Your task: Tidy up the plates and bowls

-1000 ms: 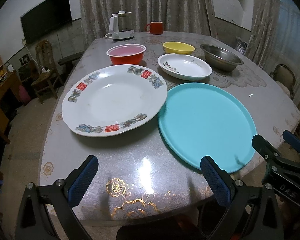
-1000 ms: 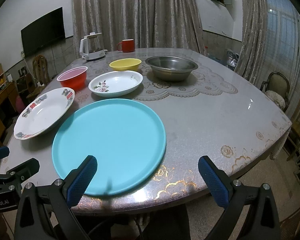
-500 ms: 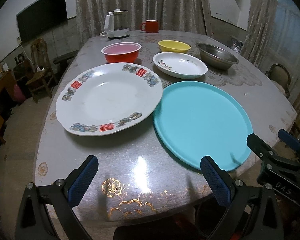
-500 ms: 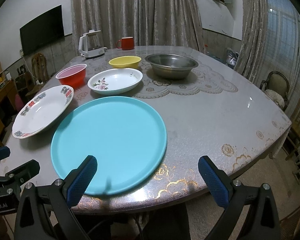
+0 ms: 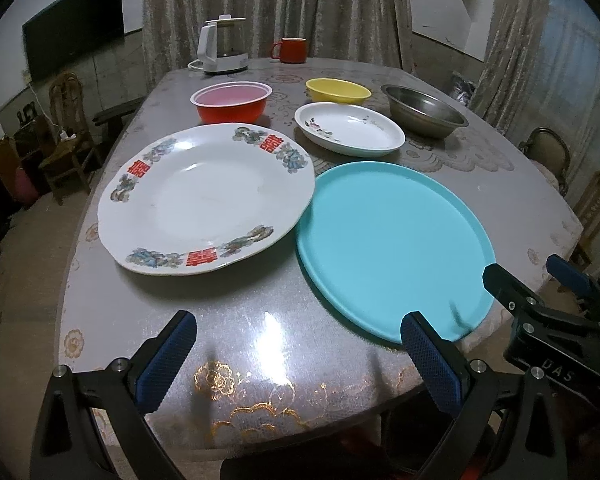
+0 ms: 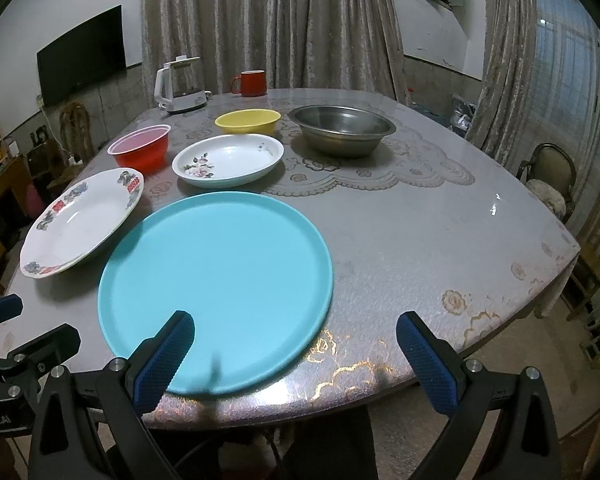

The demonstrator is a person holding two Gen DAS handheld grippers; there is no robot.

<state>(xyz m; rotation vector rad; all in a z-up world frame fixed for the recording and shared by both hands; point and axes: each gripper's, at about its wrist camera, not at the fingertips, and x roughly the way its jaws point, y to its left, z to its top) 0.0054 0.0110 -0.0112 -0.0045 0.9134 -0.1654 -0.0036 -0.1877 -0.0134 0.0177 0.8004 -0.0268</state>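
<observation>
Curtains hang behind a round, lace-patterned surface [image 6: 440, 216] w/ a TV on the wall at far left. Landmark: the big turquoise plate [image 6: 216, 280], flat at the near edge.

Going left to right: the left claw [image 5: 296, 356] hovers low over the near edge, left of the turquoise plate, jaws wide apart, nothing between them. Just left of the turquoise plate lies the large white plate w/ red-and-blue rim pattern [image 5: 208, 196]; their rims look to be touching or nearly so, can't tell which. Behind-left of the turquoise plate sits the red bowl [image 6: 142, 148], and farther back a white kettle [image 6: 178, 84]. Directly behind the turquoise plate, close but apart, is the oval floral dish [image 6: 230, 160]; behind that the yellow bowl [image 6: 248, 120], then a red mug [image 6: 252, 82] near the curtains. Behind-right of the turquoise plate stands the steel bowl [image 6: 340, 128], well apart from it. The right claw [image 6: 294, 356] hangs over the turquoise plate's near-right rim, jaws also spread wide, gripping nothing.
</observation>
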